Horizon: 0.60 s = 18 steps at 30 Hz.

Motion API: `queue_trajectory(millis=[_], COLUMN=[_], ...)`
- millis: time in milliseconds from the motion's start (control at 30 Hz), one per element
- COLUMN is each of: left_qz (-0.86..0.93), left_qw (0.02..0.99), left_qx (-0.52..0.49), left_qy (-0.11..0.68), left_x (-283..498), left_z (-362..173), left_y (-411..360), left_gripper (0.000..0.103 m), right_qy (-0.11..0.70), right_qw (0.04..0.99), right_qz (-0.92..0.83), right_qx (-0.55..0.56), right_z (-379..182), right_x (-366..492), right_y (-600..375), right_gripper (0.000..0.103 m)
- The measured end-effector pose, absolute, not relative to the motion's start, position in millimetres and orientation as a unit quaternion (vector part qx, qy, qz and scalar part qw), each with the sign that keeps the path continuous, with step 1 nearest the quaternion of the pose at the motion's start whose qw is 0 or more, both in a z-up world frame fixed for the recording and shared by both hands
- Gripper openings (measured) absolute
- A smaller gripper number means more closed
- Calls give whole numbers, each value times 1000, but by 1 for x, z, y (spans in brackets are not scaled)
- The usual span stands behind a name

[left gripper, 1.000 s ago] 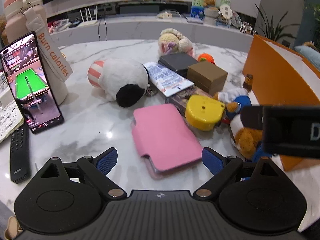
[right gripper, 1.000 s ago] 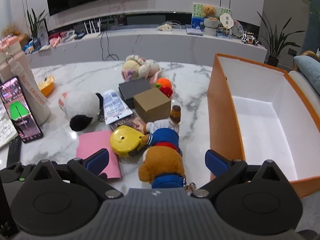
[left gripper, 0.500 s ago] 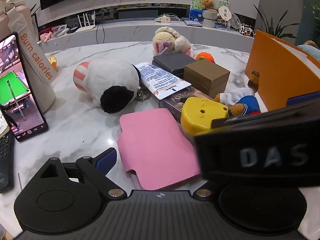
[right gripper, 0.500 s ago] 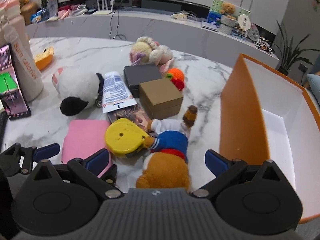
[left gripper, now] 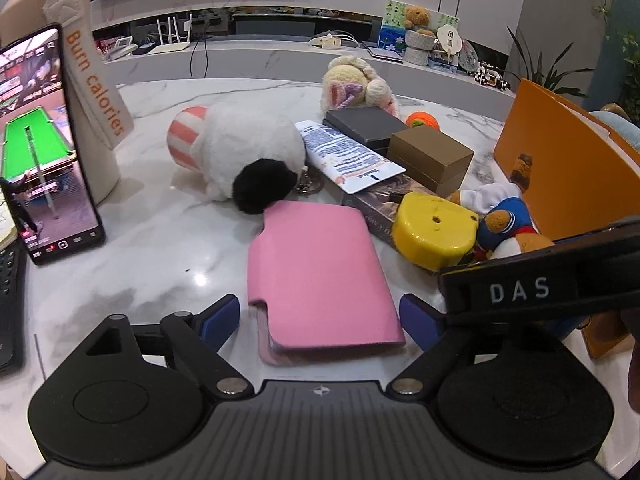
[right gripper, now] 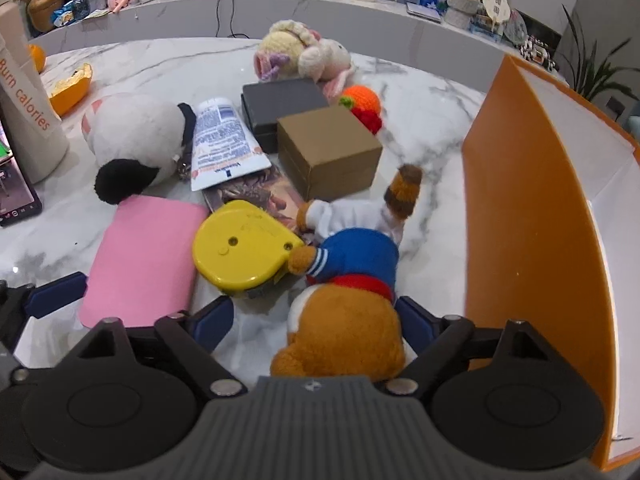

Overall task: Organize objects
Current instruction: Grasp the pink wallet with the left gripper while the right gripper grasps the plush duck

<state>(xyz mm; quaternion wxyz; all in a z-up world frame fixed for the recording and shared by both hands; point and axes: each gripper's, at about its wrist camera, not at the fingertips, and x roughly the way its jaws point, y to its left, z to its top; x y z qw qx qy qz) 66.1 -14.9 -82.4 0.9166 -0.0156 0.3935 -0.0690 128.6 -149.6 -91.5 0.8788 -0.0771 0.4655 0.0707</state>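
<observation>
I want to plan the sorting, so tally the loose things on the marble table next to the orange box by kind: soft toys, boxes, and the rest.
Soft toys: 4 (bear, panda, bunny, knitted orange)
Boxes: 2 (brown, grey)
Other: 4 (pink case, yellow case, tube, book)
Total: 10

left tongs (left gripper: 320, 316): closing, pads astride pink case (left gripper: 320, 272) | marble table (left gripper: 160, 240)
</observation>
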Motion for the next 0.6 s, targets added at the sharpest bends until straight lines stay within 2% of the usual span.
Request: queue_trajectory(millis=[67, 167, 200, 600], left_qz=[-72, -70, -68, -52], left_qw=[916, 913, 913, 904], left_qx=[-20, -25, -24, -1], left_qy=[395, 401, 402, 425], left_x=[64, 62, 61, 36], left_z=[-82, -80, -79, -72], left_y=[-10, -4, -2, 17], left_gripper=[93, 89, 89, 87], right_qy=[462, 460, 459, 469], right_qw=[880, 880, 881, 872], right_qz=[72, 70, 72, 103], right_qx=[-80, -95, -93, -89], right_z=[-92, -90, -90, -86], right_x=[127, 123, 122, 101], right_y=[-149, -147, -148, -150], right_gripper=[79, 65, 63, 58])
